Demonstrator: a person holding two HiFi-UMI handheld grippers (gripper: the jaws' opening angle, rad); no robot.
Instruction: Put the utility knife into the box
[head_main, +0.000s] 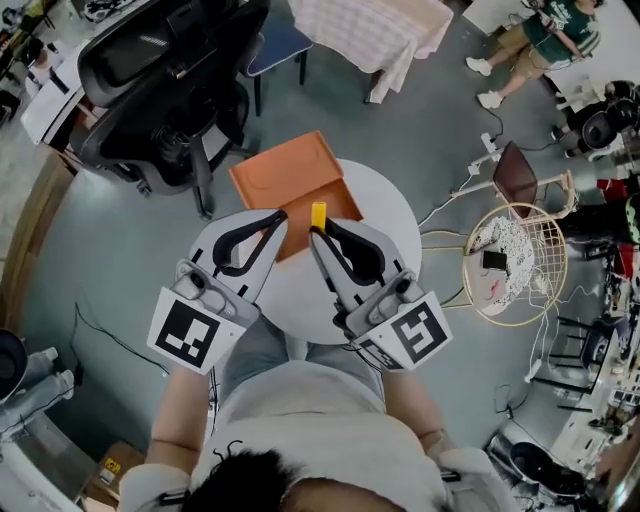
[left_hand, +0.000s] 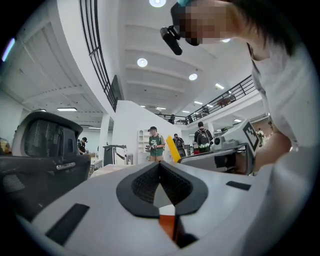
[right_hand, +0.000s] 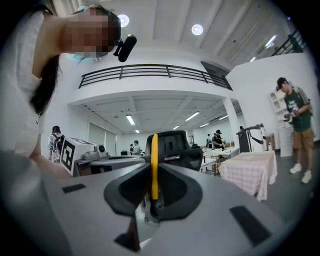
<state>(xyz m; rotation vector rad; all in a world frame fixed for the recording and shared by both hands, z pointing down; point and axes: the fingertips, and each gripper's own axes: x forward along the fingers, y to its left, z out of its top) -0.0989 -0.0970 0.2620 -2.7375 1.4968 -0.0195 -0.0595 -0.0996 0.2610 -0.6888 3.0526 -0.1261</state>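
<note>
The yellow utility knife (head_main: 318, 215) stands up between the jaws of my right gripper (head_main: 314, 233), which is shut on it over the round white table (head_main: 390, 215). In the right gripper view the yellow knife (right_hand: 154, 160) rises as a thin strip from the shut right gripper (right_hand: 154, 169). The flat orange box (head_main: 290, 180) lies on the table's far left edge, just beyond the knife. My left gripper (head_main: 281, 216) is shut on nothing, its tips over the box's near edge. The left gripper (left_hand: 160, 164) shows orange below its jaws, and the knife (left_hand: 173, 149) to its right.
A black office chair (head_main: 170, 70) stands beyond the table at the left. A table with a checked cloth (head_main: 370, 25) is at the back. A round wire basket stand (head_main: 515, 262) with small items sits to the right. A person (head_main: 545, 35) stands at the far right.
</note>
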